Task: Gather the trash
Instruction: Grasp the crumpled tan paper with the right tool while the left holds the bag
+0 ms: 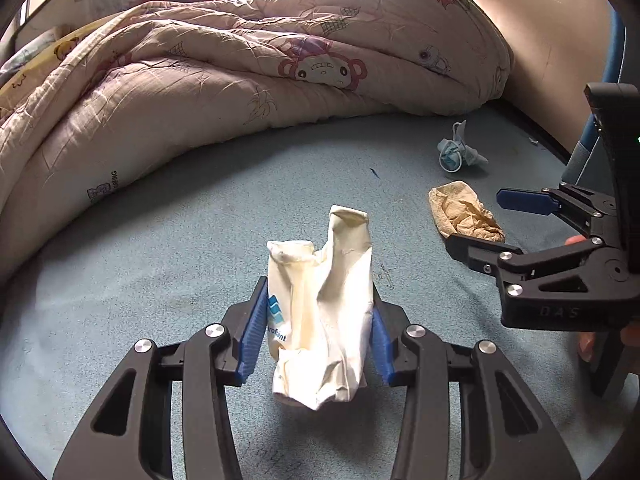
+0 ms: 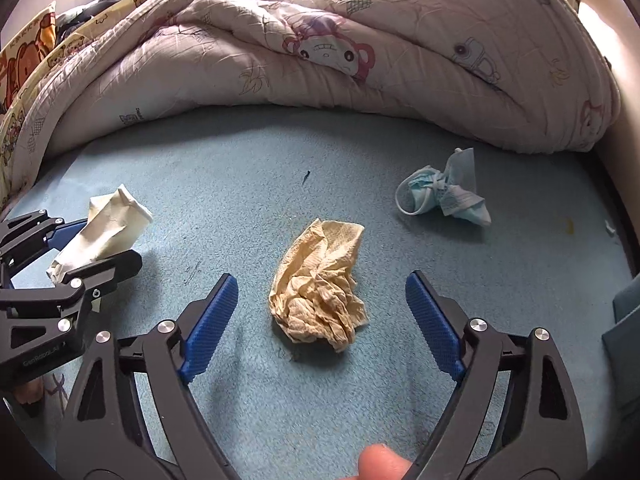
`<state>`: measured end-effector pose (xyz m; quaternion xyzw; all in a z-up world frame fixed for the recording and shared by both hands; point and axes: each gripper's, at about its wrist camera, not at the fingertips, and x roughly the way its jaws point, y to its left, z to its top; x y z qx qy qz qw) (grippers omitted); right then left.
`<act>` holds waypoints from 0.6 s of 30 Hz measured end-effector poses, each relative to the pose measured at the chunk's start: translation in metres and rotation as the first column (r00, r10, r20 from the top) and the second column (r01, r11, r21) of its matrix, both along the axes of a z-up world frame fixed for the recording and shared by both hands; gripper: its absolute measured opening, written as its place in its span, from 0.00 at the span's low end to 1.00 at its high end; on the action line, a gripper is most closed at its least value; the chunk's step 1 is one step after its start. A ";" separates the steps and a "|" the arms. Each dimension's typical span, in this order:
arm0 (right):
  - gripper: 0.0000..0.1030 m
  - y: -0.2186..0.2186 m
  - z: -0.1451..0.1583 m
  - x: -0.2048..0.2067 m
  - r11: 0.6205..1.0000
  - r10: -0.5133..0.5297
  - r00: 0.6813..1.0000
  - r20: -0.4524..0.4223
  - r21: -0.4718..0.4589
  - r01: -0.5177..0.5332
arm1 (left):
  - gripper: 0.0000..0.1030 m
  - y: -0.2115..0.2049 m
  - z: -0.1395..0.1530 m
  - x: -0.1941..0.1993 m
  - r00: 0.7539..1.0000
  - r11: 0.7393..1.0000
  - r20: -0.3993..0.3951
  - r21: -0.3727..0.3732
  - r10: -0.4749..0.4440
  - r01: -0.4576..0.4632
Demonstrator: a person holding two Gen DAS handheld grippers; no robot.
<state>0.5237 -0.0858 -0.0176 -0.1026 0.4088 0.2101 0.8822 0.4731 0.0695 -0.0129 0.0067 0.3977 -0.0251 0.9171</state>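
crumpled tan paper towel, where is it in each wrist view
Left wrist view: the tan paper towel lies right of centre on the blue sheet, beside the right gripper.
Right wrist view: it lies at centre, between that gripper's open fingers.
Shared landmark: the blue face mask, beyond the towel in both.

My right gripper (image 2: 318, 328) stands open around the crumpled yellow napkin (image 2: 320, 284) on the bed (image 2: 240, 184); my left gripper (image 2: 86, 248) clamps a white wrapper (image 2: 108, 224).

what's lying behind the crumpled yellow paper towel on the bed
Behind the paper towel lies a crumpled blue face mask, then the bunched quilt. What the quilt covers cannot be seen.
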 end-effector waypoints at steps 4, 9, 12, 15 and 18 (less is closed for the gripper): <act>0.33 0.008 -0.009 0.012 1.000 0.008 0.998 -0.059 0.003 -0.008 | 0.42 0.002 0.001 0.000 1.000 1.000 0.004 -0.013 0.003 -0.003; 0.17 -0.006 -0.009 0.018 0.995 -0.027 0.995 -0.095 0.094 0.036 | 0.43 0.003 0.001 -0.003 1.000 1.000 0.008 -0.019 0.009 -0.009; 0.17 -0.012 -0.010 0.013 0.995 -0.023 0.995 -0.101 0.095 0.032 | 0.43 0.004 0.002 -0.008 1.000 1.000 0.011 -0.019 0.011 -0.011; 0.16 -0.009 -0.010 0.003 0.998 -0.022 0.997 -0.077 0.050 0.026 | 0.43 0.001 0.002 -0.013 1.000 1.000 0.009 -0.017 0.013 -0.013; 0.12 -0.004 -0.005 -0.009 1.000 0.010 1.000 -0.025 0.020 -0.010 | 0.43 -0.002 0.003 -0.020 1.000 1.000 0.010 -0.023 0.015 -0.015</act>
